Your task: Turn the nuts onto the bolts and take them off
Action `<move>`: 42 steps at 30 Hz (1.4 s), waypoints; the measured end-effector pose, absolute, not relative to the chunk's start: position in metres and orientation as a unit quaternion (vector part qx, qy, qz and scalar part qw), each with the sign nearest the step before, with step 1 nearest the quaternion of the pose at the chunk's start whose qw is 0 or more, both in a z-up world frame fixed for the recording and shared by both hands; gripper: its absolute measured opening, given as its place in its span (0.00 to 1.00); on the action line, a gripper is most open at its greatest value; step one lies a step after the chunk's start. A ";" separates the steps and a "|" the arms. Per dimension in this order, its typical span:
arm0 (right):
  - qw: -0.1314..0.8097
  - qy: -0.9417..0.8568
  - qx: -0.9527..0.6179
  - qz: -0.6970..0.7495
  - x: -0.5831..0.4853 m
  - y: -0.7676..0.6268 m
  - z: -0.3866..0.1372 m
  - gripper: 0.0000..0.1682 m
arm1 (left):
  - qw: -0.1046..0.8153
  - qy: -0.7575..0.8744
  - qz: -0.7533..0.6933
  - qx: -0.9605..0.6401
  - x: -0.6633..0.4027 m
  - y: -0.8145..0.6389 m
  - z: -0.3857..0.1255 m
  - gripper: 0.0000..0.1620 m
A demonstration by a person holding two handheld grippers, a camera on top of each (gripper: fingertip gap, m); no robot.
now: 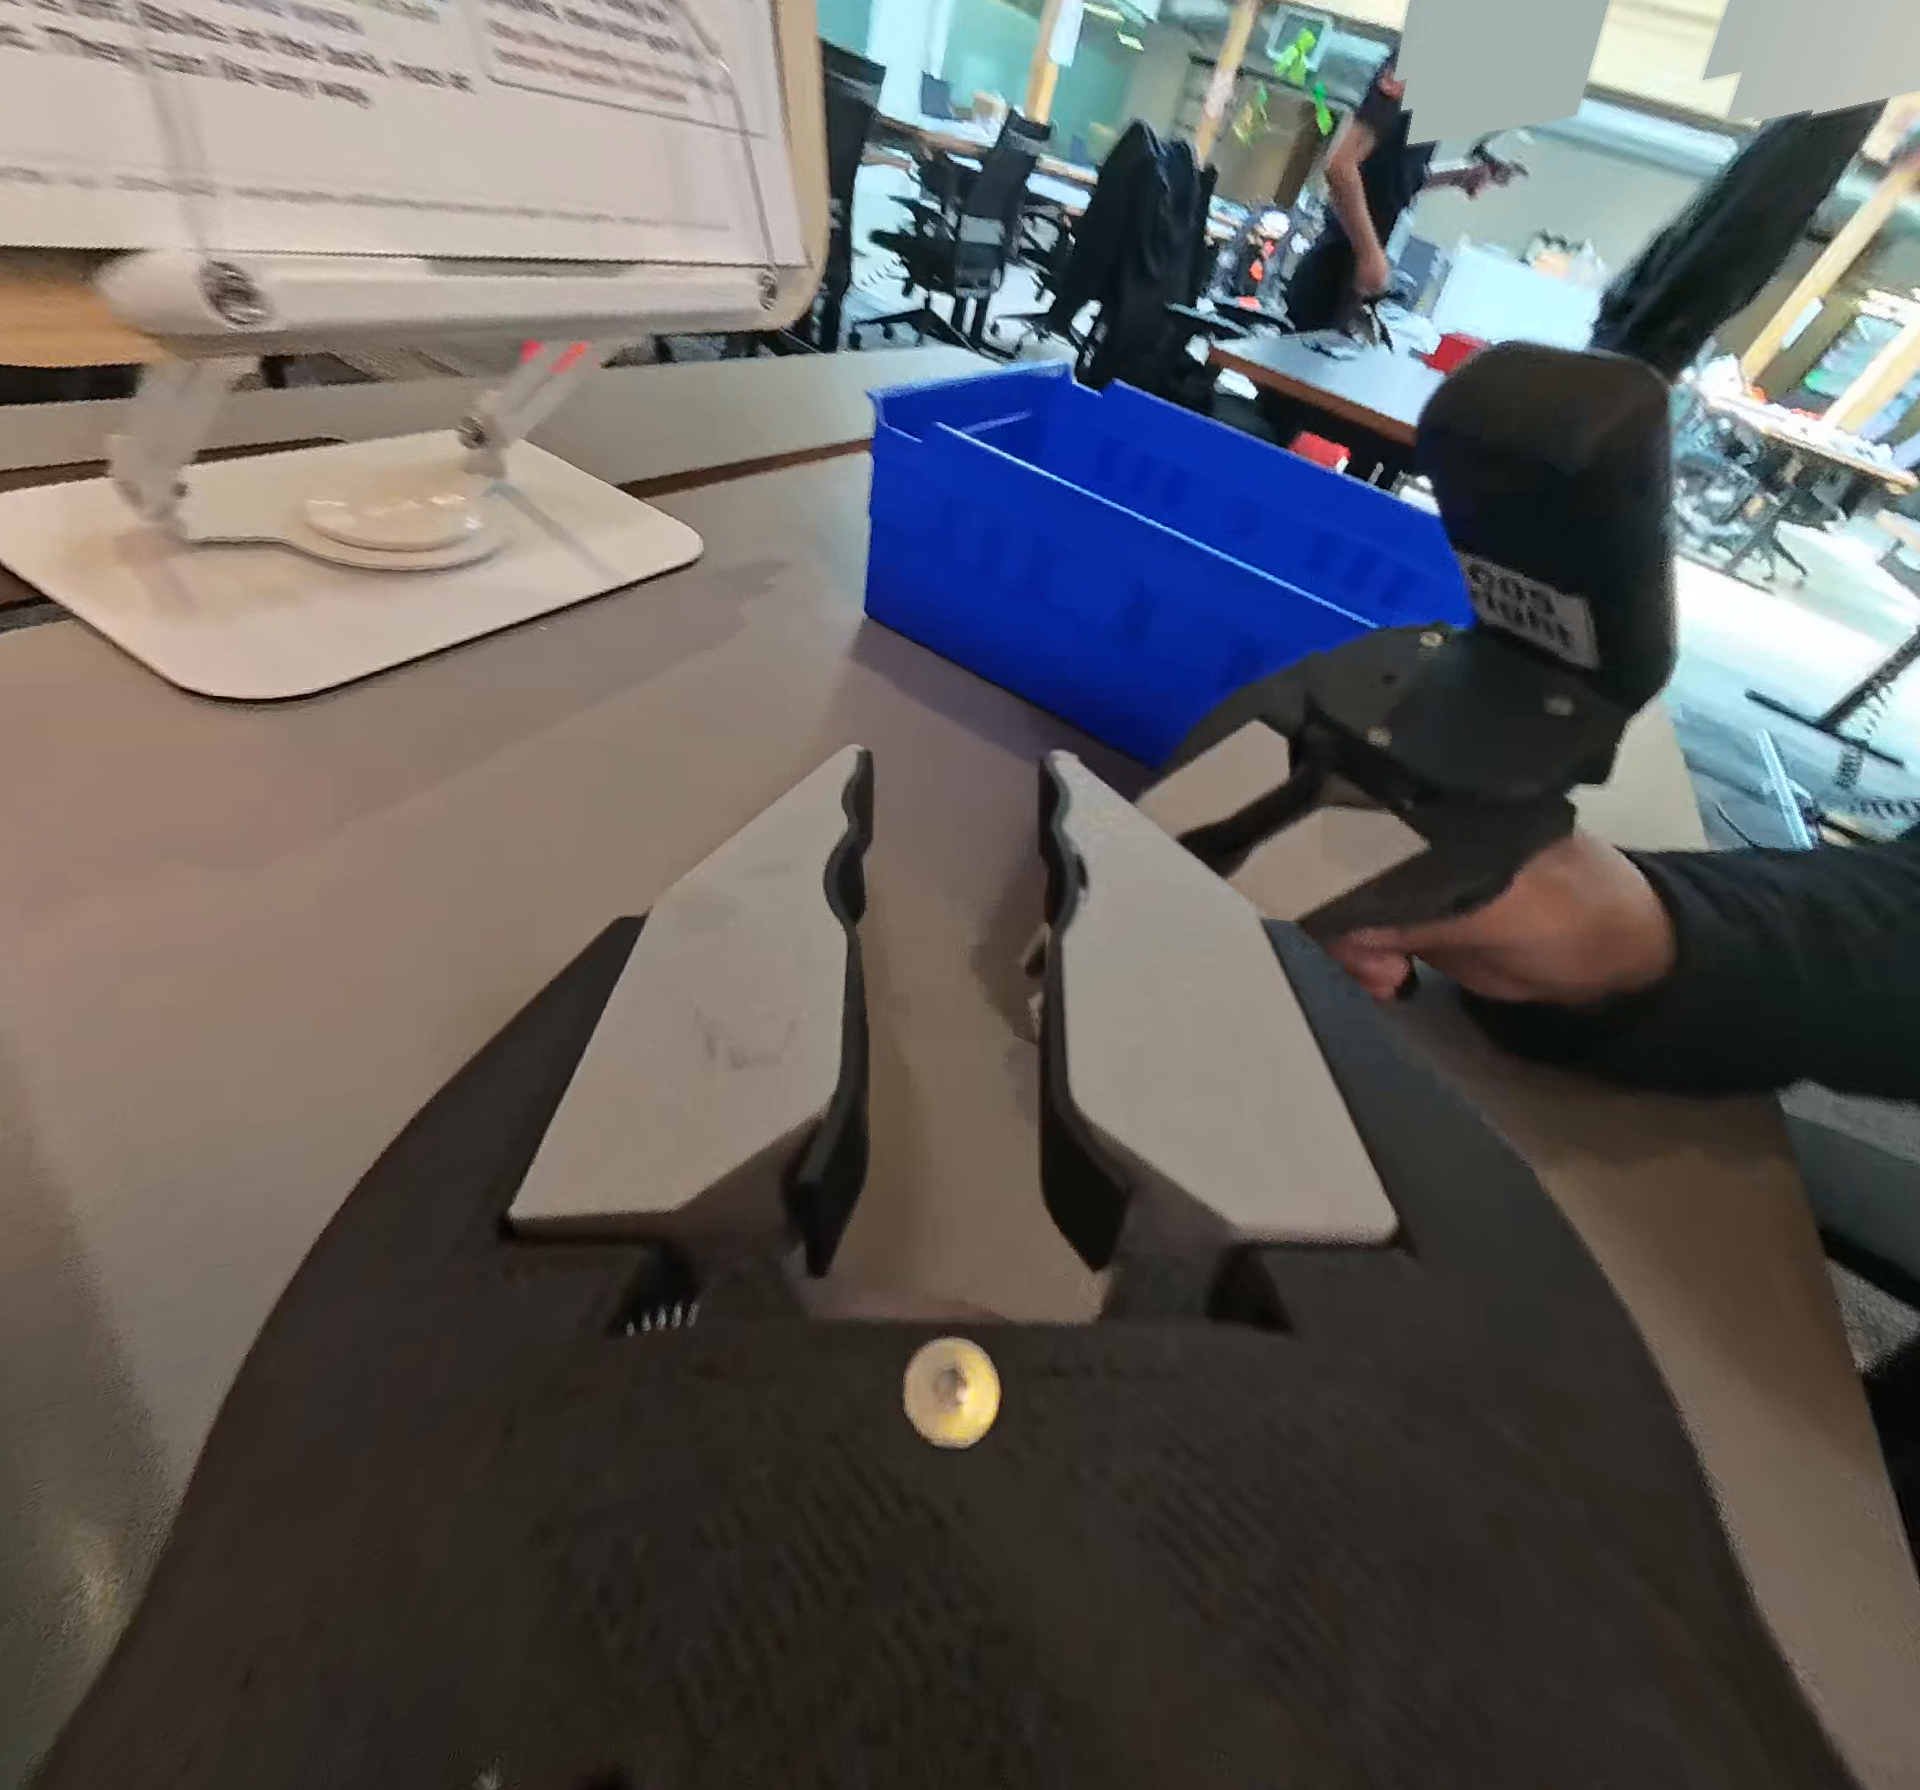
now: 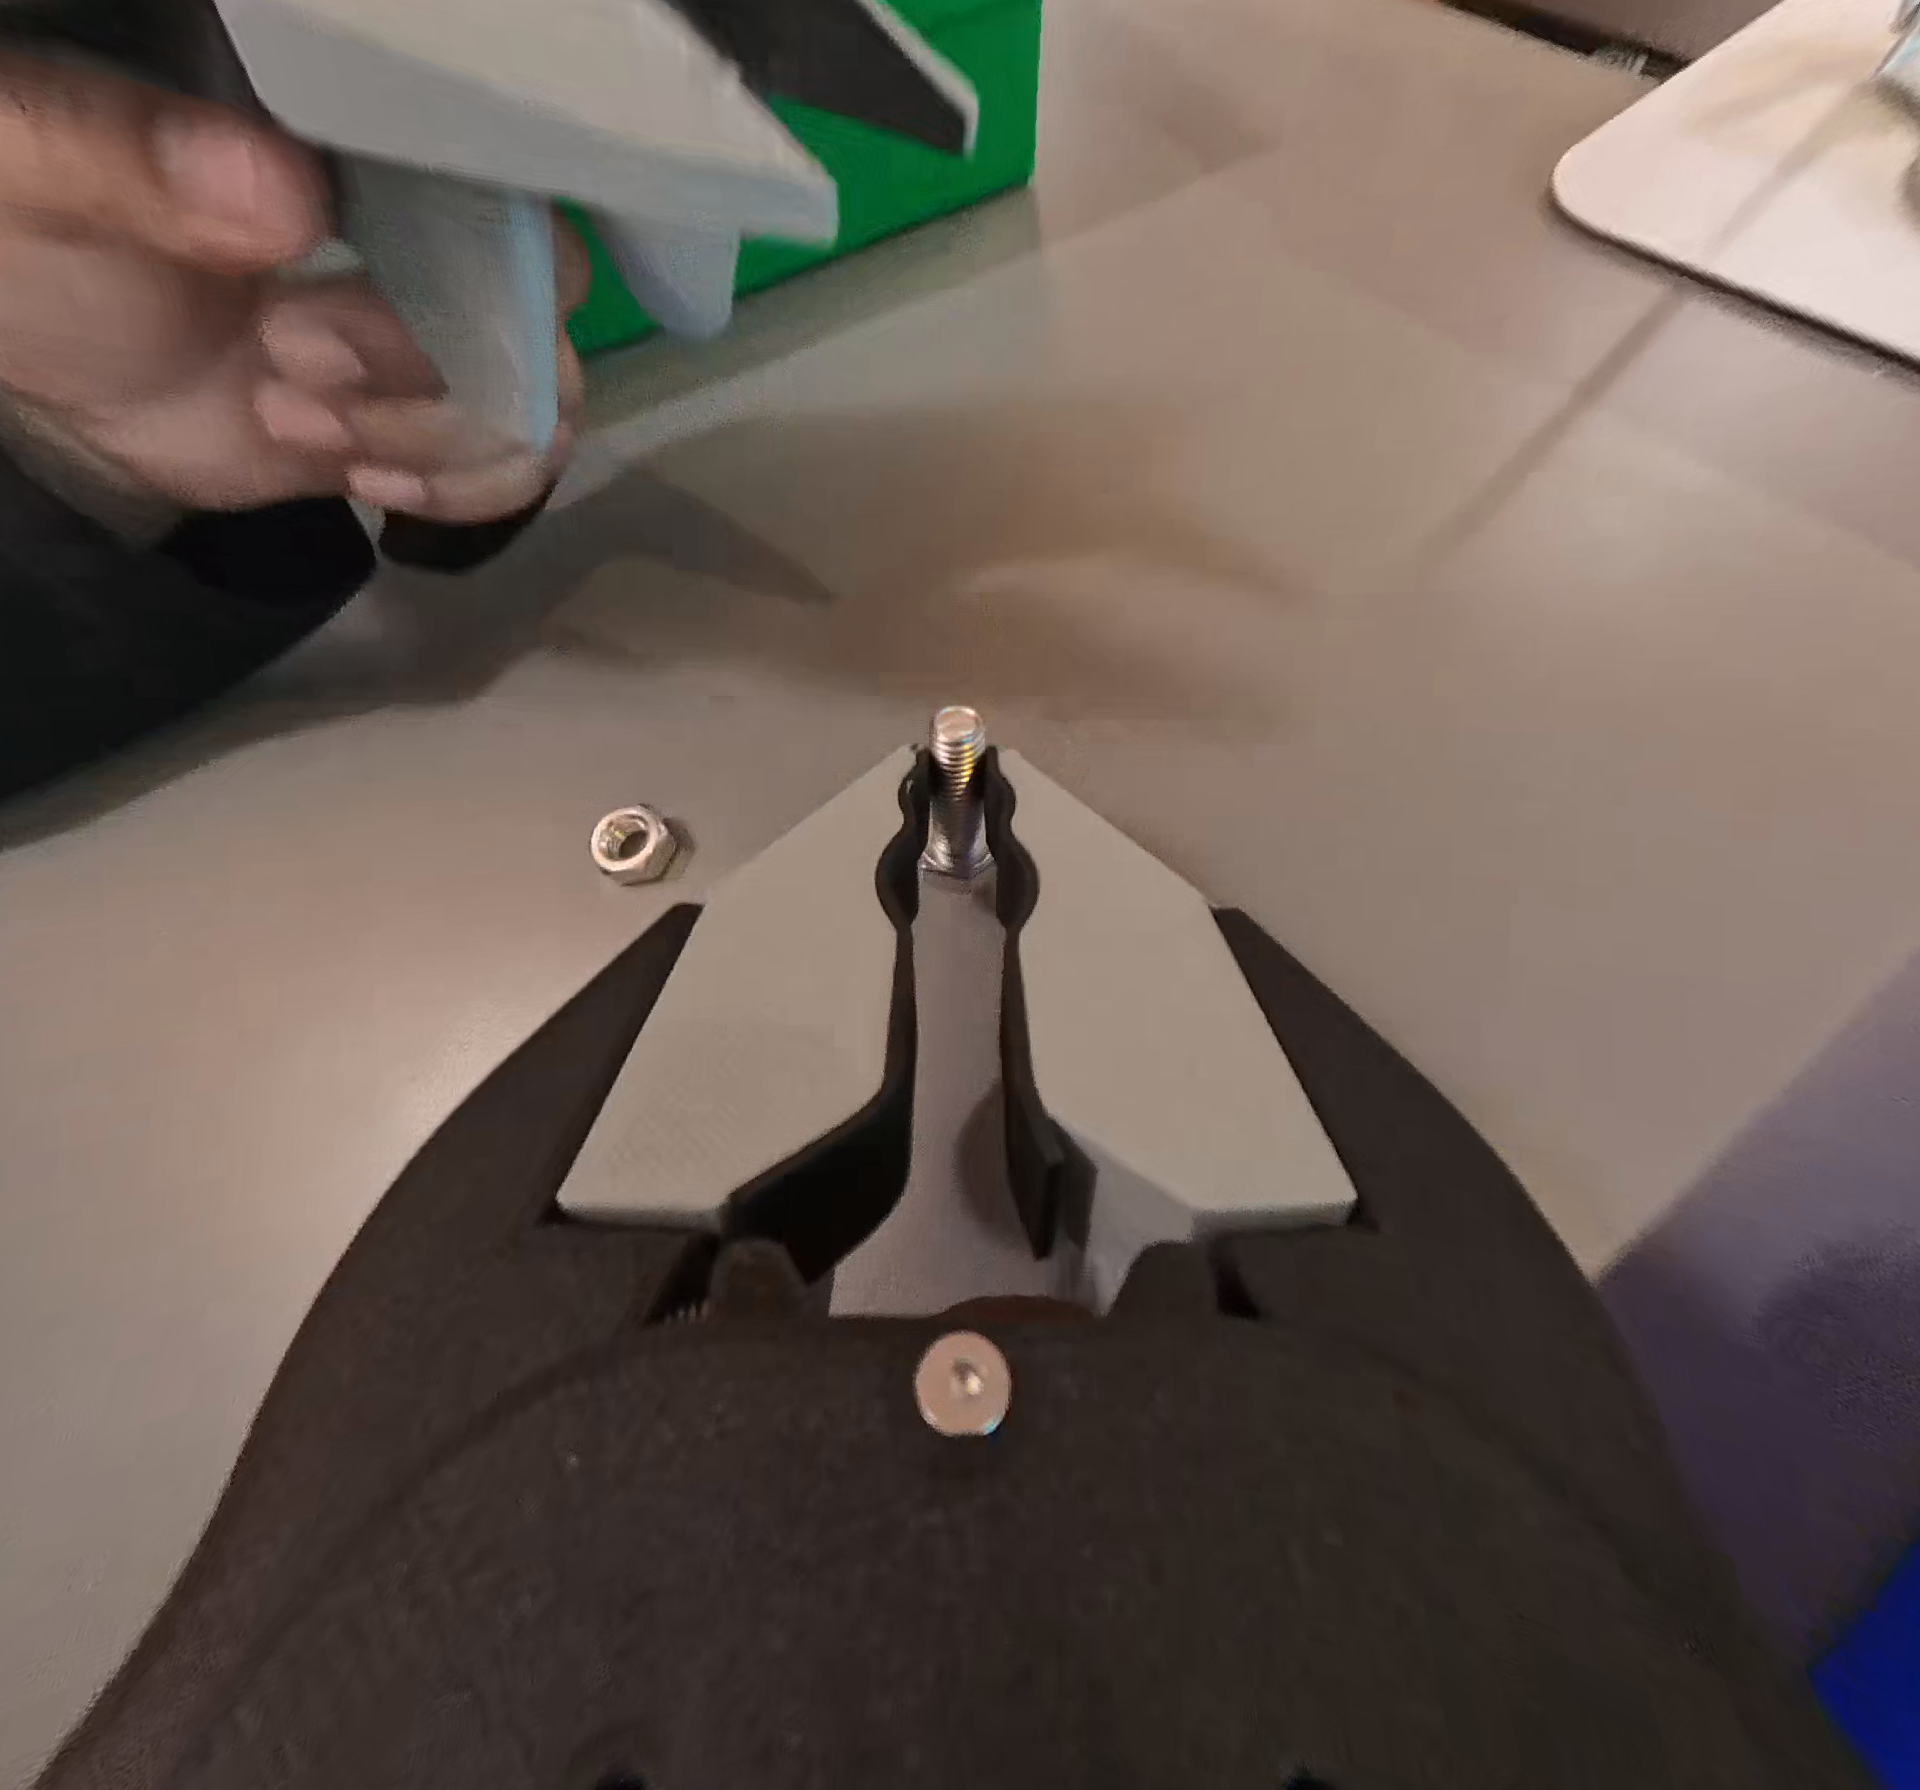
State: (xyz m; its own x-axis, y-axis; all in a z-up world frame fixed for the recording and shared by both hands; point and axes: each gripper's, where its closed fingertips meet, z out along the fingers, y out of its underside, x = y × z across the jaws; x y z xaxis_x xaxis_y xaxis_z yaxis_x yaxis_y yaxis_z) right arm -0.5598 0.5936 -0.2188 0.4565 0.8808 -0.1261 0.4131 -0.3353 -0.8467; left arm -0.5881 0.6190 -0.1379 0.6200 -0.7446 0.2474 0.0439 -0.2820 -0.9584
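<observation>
Bolt pinched in my right gripper, jaws nearly together on the shank, threaded end poking out past the tips, hex head tucked just behind them. Nut lies loose on the grey table, just left of those tips, touching nothing. My left gripper has a moderate gap between its fingers and nothing in it, hanging over bare tabletop. Further out in the right wrist view, my left hand grips the grey handle, blurred, with a green bin behind it. From the left wrist view, a blue bin sits beyond my fingertips, a white stand carrying a printed sheet off to the left, and office chairs and desks far behind.
</observation>
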 end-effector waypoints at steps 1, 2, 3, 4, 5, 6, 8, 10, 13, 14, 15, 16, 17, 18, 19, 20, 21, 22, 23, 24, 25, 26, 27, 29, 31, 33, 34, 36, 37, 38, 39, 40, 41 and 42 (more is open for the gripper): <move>0.385 -0.430 -0.761 0.298 -0.560 0.593 -0.221 0.04 | 0.550 0.236 -0.360 -0.716 -0.590 0.621 -0.138 0.18; 0.381 -0.434 -0.761 0.296 -0.561 0.592 -0.222 0.04 | 0.549 0.233 -0.361 -0.717 -0.591 0.622 -0.138 0.18; 0.367 -0.438 -0.768 0.290 -0.560 0.591 -0.227 0.04 | 0.547 0.232 -0.361 -0.719 -0.591 0.622 -0.139 0.18; 0.354 -0.439 -0.775 0.286 -0.559 0.590 -0.232 0.04 | 0.547 0.232 -0.359 -0.720 -0.590 0.622 -0.140 0.18; 0.350 -0.438 -0.776 0.291 -0.559 0.590 -0.232 0.04 | 0.546 0.235 -0.356 -0.721 -0.589 0.622 -0.141 0.18; 0.344 -0.438 -0.776 0.297 -0.558 0.589 -0.233 0.04 | 0.546 0.240 -0.352 -0.722 -0.588 0.622 -0.142 0.18; 0.340 -0.435 -0.776 0.306 -0.557 0.588 -0.232 0.06 | 0.545 0.247 -0.344 -0.723 -0.586 0.621 -0.145 0.17; 0.351 -0.431 -0.773 0.307 -0.555 0.590 -0.228 0.12 | 0.544 0.254 -0.332 -0.728 -0.585 0.622 -0.149 0.17; 0.386 -0.433 -0.757 0.300 -0.553 0.593 -0.216 0.17 | 0.545 0.253 -0.320 -0.732 -0.586 0.624 -0.152 0.17; 0.404 -0.437 -0.744 0.305 -0.555 0.592 -0.207 0.18 | 0.547 0.249 -0.316 -0.735 -0.587 0.625 -0.152 0.17; 0.422 -0.443 -0.726 0.315 -0.558 0.588 -0.197 0.18 | 0.548 0.244 -0.314 -0.736 -0.589 0.626 -0.152 0.17; 0.433 -0.453 -0.707 0.328 -0.562 0.581 -0.189 0.17 | 0.548 0.241 -0.314 -0.737 -0.590 0.627 -0.152 0.17; 0.429 -0.470 -0.689 0.347 -0.568 0.569 -0.184 0.17 | 0.547 0.235 -0.312 -0.740 -0.591 0.629 -0.153 0.17; 0.411 -0.490 -0.675 0.366 -0.575 0.555 -0.184 0.17 | 0.548 0.227 -0.307 -0.744 -0.594 0.631 -0.154 0.17; 0.393 -0.506 -0.669 0.377 -0.581 0.544 -0.188 0.17 | 0.546 0.223 -0.305 -0.747 -0.595 0.632 -0.155 0.17; 0.375 -0.521 -0.668 0.376 -0.586 0.536 -0.195 0.18 | 0.545 0.219 -0.306 -0.749 -0.596 0.633 -0.155 0.17; 0.359 -0.538 -0.670 0.365 -0.590 0.529 -0.204 0.18 | 0.544 0.215 -0.308 -0.750 -0.598 0.634 -0.156 0.17; 0.350 -0.553 -0.672 0.346 -0.593 0.525 -0.213 0.18 | 0.543 0.211 -0.311 -0.751 -0.598 0.634 -0.156 0.17; 0.344 -0.569 -0.672 0.324 -0.595 0.524 -0.222 0.18 | 0.540 0.211 -0.314 -0.752 -0.597 0.634 -0.156 0.17; 0.336 -0.585 -0.671 0.306 -0.596 0.521 -0.230 0.18 | 0.539 0.212 -0.315 -0.752 -0.597 0.633 -0.156 0.17; 0.324 -0.599 -0.672 0.291 -0.596 0.520 -0.237 0.18 | 0.539 0.213 -0.315 -0.751 -0.596 0.633 -0.156 0.17; 0.315 -0.608 -0.672 0.282 -0.597 0.518 -0.242 0.18 | 0.539 0.216 -0.315 -0.751 -0.595 0.632 -0.156 0.17; 0.309 -0.611 -0.674 0.277 -0.599 0.518 -0.244 0.17 | 0.537 0.221 -0.314 -0.751 -0.594 0.632 -0.157 0.17; 0.303 -0.608 -0.682 0.272 -0.601 0.522 -0.247 0.10 | 0.533 0.228 -0.314 -0.752 -0.591 0.630 -0.159 0.17; 0.298 -0.608 -0.681 0.278 -0.601 0.521 -0.247 0.09 | 0.526 0.238 -0.313 -0.754 -0.587 0.628 -0.162 0.17; 0.304 -0.610 -0.677 0.279 -0.597 0.521 -0.244 0.09 | 0.516 0.252 -0.312 -0.757 -0.585 0.626 -0.166 0.17; 0.314 -0.608 -0.675 0.277 -0.594 0.524 -0.239 0.09 | 0.508 0.260 -0.313 -0.759 -0.584 0.624 -0.169 0.18; 0.356 -0.594 -0.665 0.279 -0.586 0.532 -0.217 0.09 | 0.484 0.279 -0.311 -0.769 -0.581 0.620 -0.178 0.18; 0.380 -0.583 -0.661 0.280 -0.581 0.537 -0.203 0.09 | 0.471 0.286 -0.305 -0.777 -0.580 0.619 -0.183 0.19; 0.406 -0.568 -0.659 0.279 -0.575 0.544 -0.189 0.09 | 0.460 0.298 -0.303 -0.780 -0.578 0.616 -0.188 0.19; 0.439 -0.547 -0.659 0.272 -0.568 0.553 -0.174 0.09 | 0.446 0.318 -0.308 -0.778 -0.573 0.610 -0.192 0.19; 0.472 -0.518 -0.663 0.262 -0.559 0.564 -0.160 0.09 | 0.436 0.334 -0.310 -0.776 -0.568 0.605 -0.196 0.19; 0.496 -0.489 -0.668 0.261 -0.552 0.573 -0.149 0.09 | 0.428 0.348 -0.308 -0.775 -0.564 0.602 -0.199 0.19; 0.509 -0.465 -0.675 0.261 -0.546 0.580 -0.142 0.09 | 0.418 0.365 -0.304 -0.774 -0.559 0.597 -0.204 0.19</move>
State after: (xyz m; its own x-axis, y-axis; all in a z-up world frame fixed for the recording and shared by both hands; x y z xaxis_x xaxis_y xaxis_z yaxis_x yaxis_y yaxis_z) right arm -0.5455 0.5797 -0.1419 0.4304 0.8944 0.1214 0.3628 -0.0482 -0.9306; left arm -0.5590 0.5967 -0.2044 0.5492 -0.8192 0.1653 -0.3107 -0.3838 -0.8695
